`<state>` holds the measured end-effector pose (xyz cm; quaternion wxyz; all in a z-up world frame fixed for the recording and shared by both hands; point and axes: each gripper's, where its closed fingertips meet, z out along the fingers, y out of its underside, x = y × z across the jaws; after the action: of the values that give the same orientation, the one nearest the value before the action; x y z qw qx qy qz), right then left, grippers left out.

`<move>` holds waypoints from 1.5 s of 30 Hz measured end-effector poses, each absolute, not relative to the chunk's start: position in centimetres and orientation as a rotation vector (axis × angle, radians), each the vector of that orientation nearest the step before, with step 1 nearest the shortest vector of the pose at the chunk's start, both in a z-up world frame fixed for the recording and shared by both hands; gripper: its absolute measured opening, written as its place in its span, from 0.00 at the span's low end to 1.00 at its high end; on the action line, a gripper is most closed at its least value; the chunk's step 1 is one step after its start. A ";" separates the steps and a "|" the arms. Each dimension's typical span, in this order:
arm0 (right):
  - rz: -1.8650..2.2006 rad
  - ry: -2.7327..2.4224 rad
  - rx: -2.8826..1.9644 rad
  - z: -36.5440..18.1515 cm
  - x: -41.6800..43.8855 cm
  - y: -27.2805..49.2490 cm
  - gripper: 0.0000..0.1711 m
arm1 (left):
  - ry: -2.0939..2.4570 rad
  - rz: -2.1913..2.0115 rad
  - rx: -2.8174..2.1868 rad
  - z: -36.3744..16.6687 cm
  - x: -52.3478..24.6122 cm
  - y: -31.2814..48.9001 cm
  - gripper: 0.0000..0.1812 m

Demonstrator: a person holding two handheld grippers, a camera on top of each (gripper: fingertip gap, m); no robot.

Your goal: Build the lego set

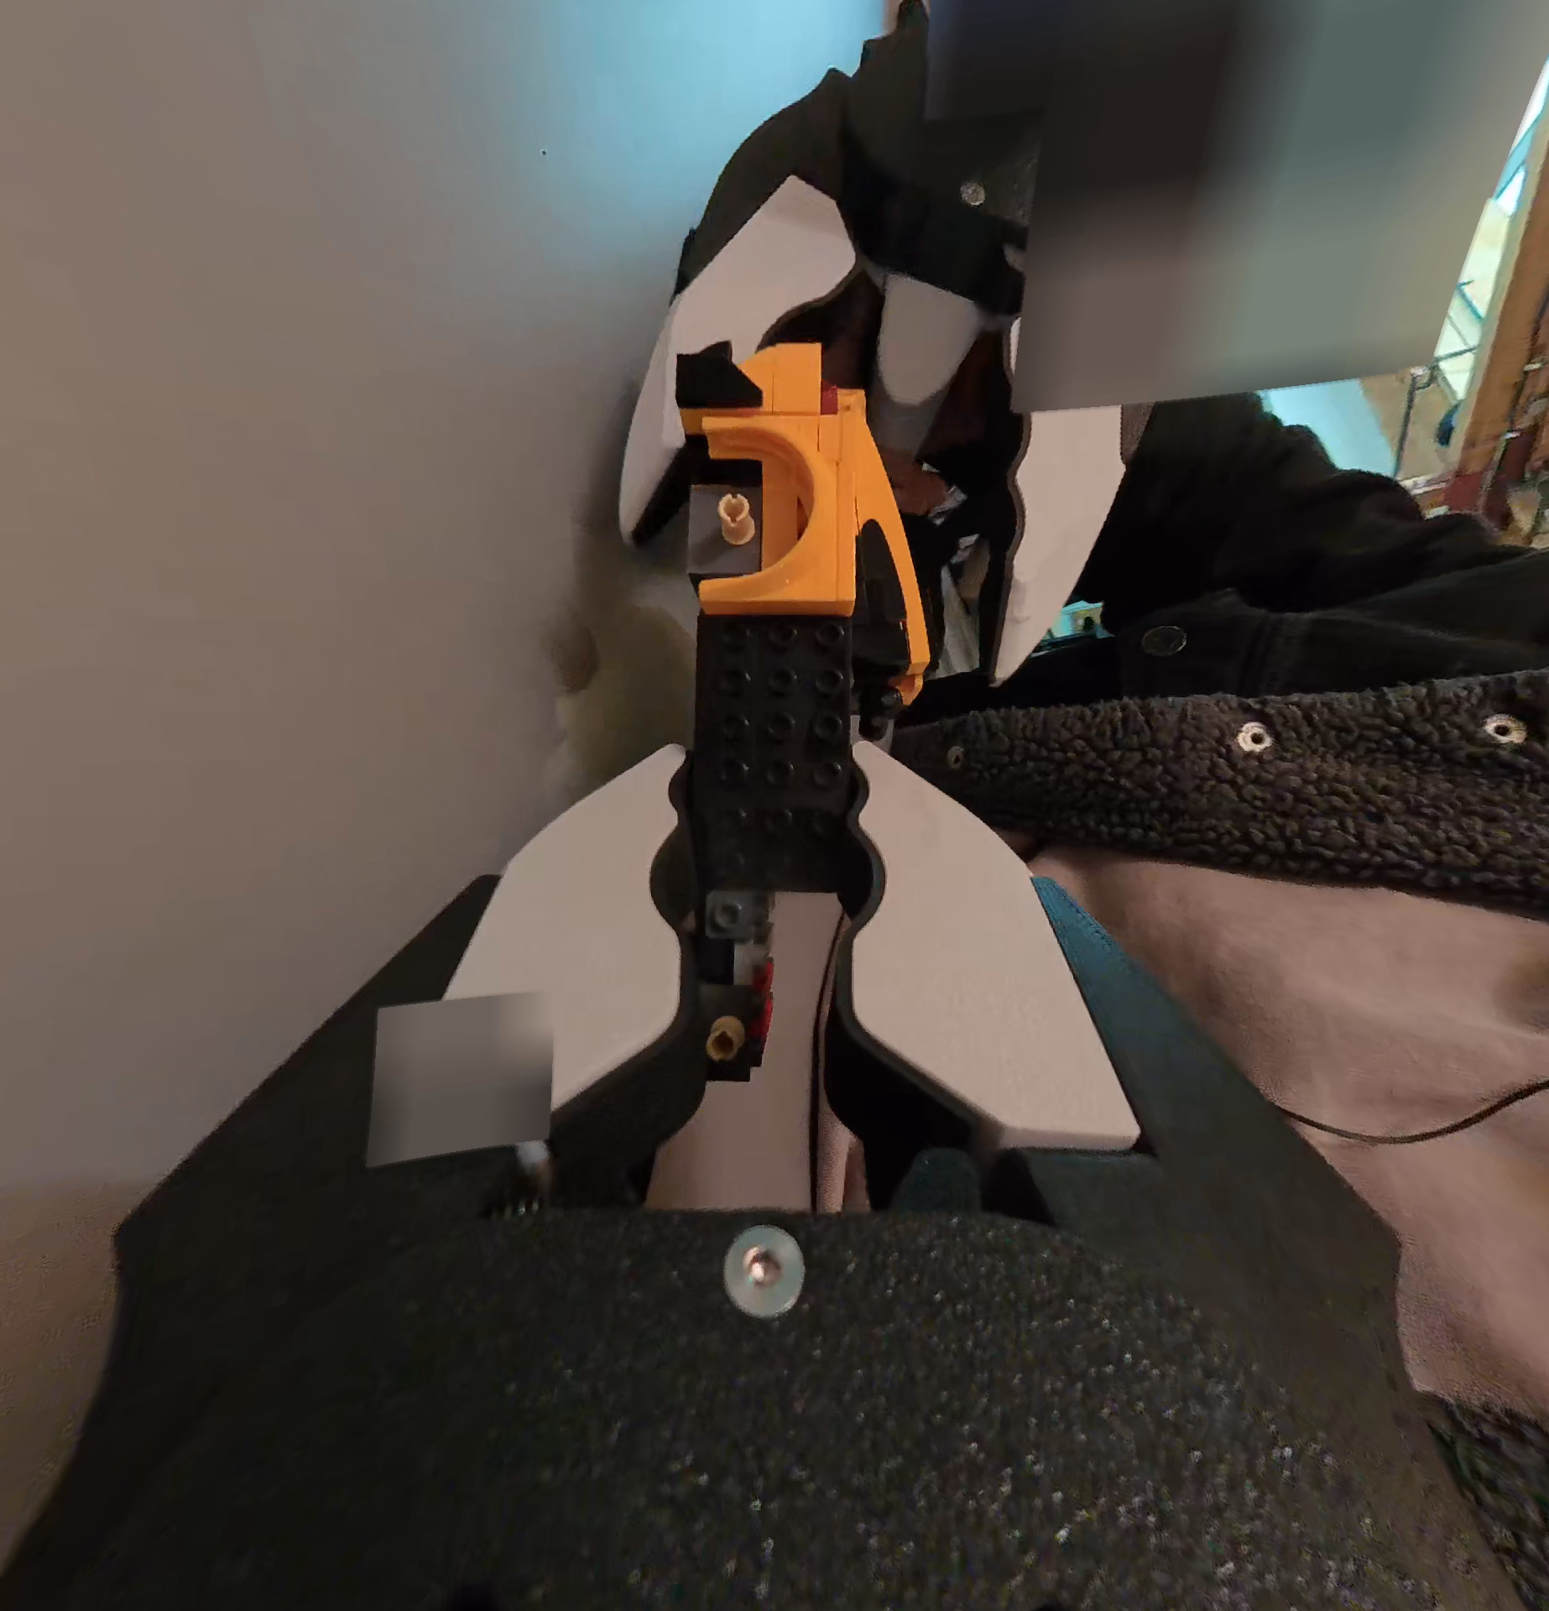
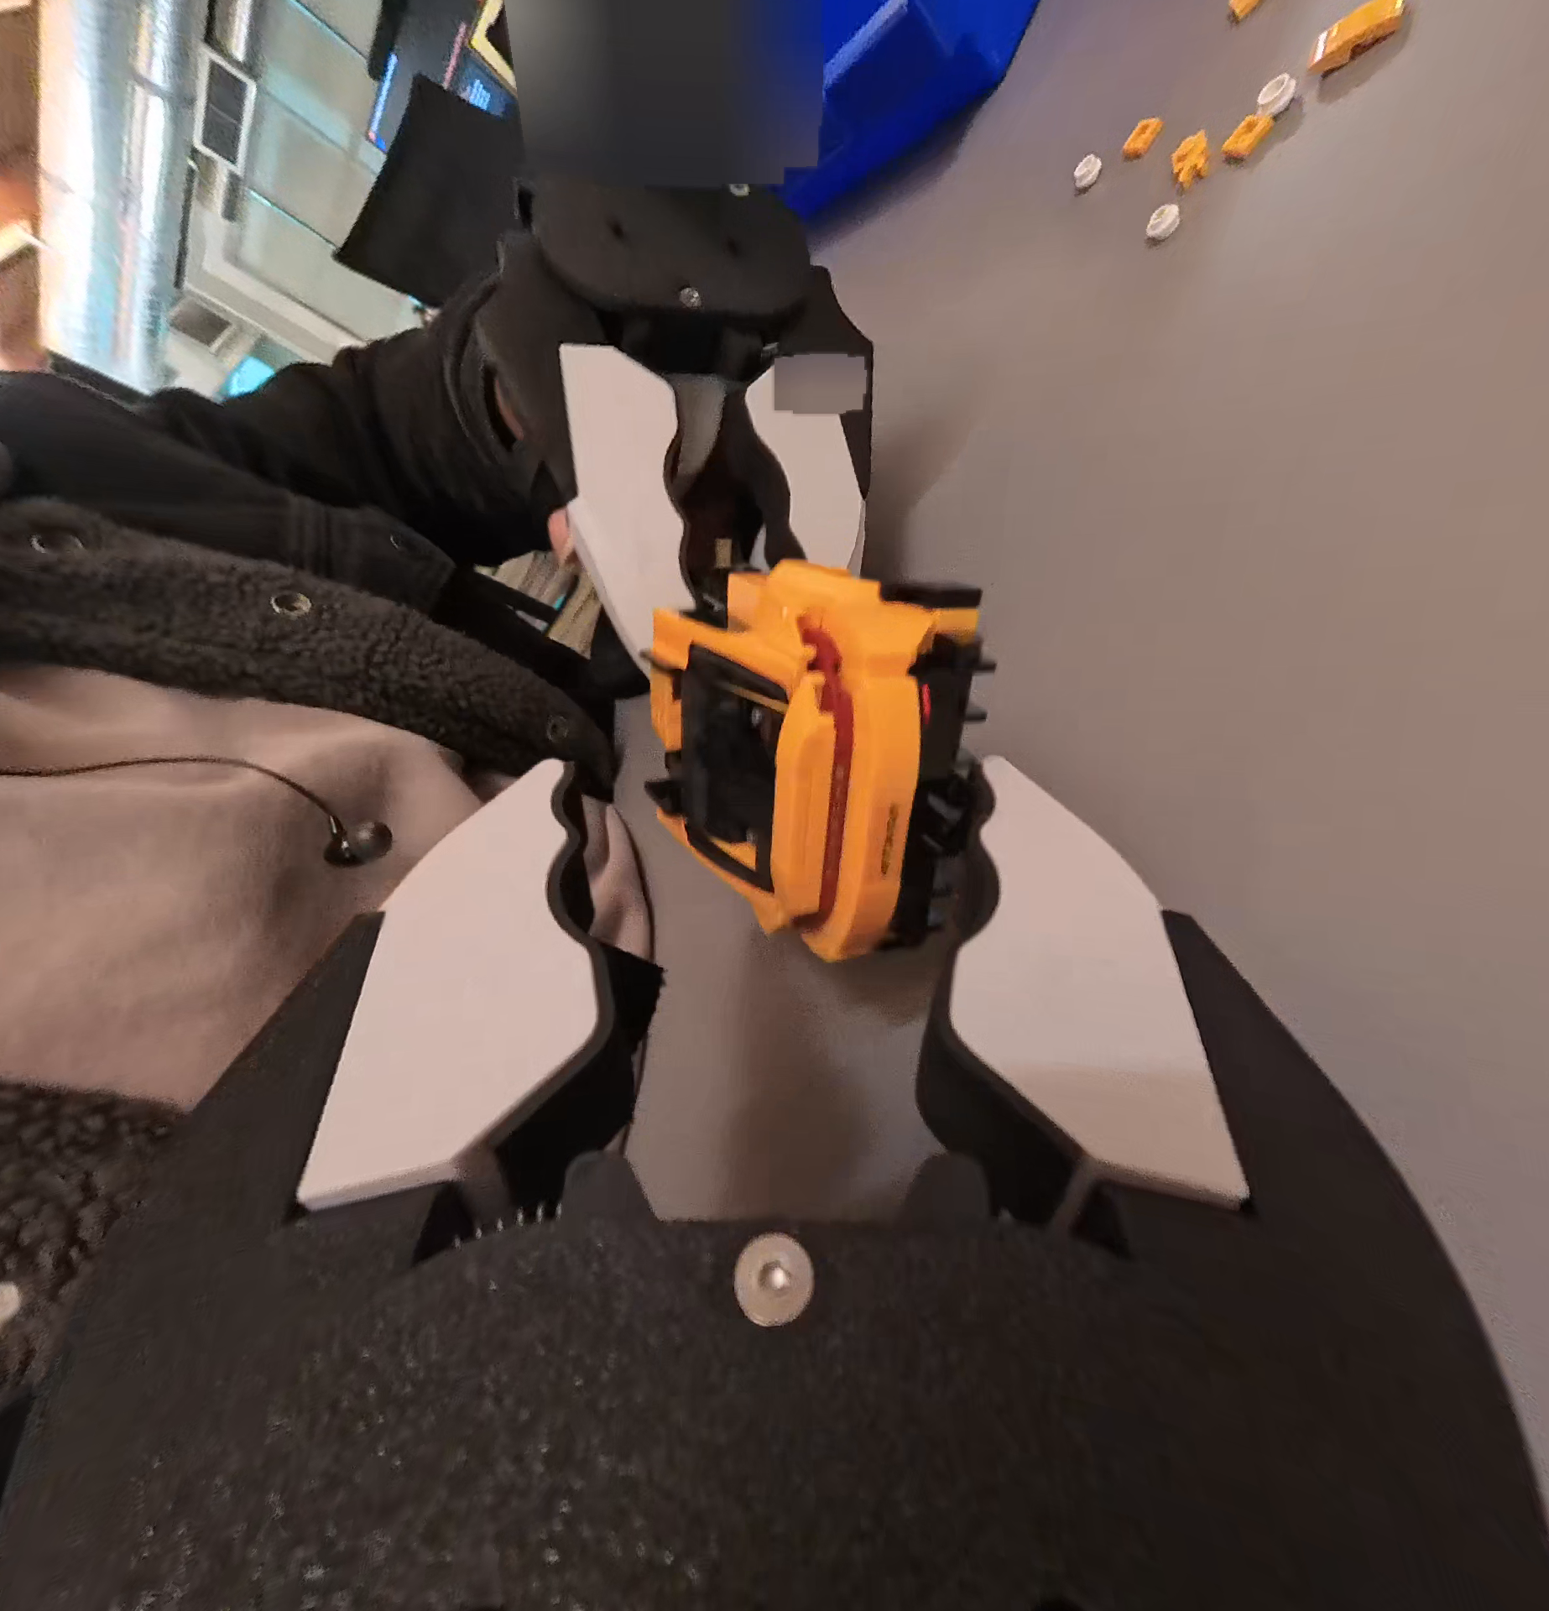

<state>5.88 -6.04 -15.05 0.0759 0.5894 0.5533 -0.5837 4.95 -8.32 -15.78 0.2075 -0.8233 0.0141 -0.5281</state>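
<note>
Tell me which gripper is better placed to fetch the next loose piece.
Right, probably: the right gripper is open beside the yellow model, while the left gripper is clamped on it. Loose pieces lie on the table.

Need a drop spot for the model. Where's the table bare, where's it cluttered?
Bare grey table runs from the right tongs and yellow lego model out to the loose pieces. The left wrist view shows another bare stretch beside the left tongs. Crowded: the loose-piece cluster beside the blue bin, and the jacket side.
</note>
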 end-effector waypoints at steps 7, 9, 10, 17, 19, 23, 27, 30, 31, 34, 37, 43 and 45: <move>-1.731 1.620 1.762 -15.2 4.9 -6.2 0.39 | 0.046 -1.403 -2.320 -15.5 5.2 -8.6 0.16; -1.729 1.635 1.758 -15.3 5.0 -6.4 0.39 | 0.053 -1.373 -2.336 -15.5 5.1 -8.6 0.16; -1.736 1.635 1.752 -15.3 5.0 -6.4 0.39 | 0.056 -1.366 -2.340 -15.4 5.1 -8.7 0.16; -1.803 1.669 1.736 -14.9 5.0 -6.6 0.37 | 0.082 -1.350 -2.342 -15.1 5.3 -8.9 0.16; -1.819 1.682 1.730 -14.7 5.1 -6.6 0.36 | 0.093 -1.340 -2.338 -15.0 5.3 -9.0 0.16; -1.828 1.676 1.739 -14.8 5.1 -6.7 0.36 | 0.116 -1.318 -2.345 -15.0 5.3 -9.0 0.16; -1.843 1.669 1.750 -14.9 5.1 -6.8 0.36 | 0.118 -1.302 -2.349 -15.1 5.3 -9.1 0.16; -1.845 1.677 1.757 -14.9 5.1 -6.8 0.36 | 0.132 -1.285 -2.353 -15.1 5.2 -9.1 0.16; -1.848 1.681 1.760 -14.9 5.0 -6.8 0.36 | 0.136 -1.279 -2.352 -15.1 5.2 -9.1 0.16; -1.852 1.690 1.767 -14.9 5.1 -6.9 0.36 | 0.146 -1.272 -2.350 -15.2 5.2 -9.1 0.16; -1.852 1.693 1.773 -15.1 5.1 -6.9 0.36 | 0.157 -1.262 -2.351 -15.3 5.3 -9.1 0.16; -1.858 1.699 1.780 -15.1 5.1 -7.0 0.37 | 0.164 -1.248 -2.349 -15.3 5.3 -9.2 0.16; -1.849 1.713 1.790 -15.2 5.2 -7.1 0.37 | 0.175 -1.243 -2.349 -15.4 5.3 -9.3 0.16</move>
<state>5.15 -7.10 -15.17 0.0249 0.5788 0.5539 -0.5980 5.27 -9.26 -15.39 0.2368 -0.8569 0.0639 -0.4535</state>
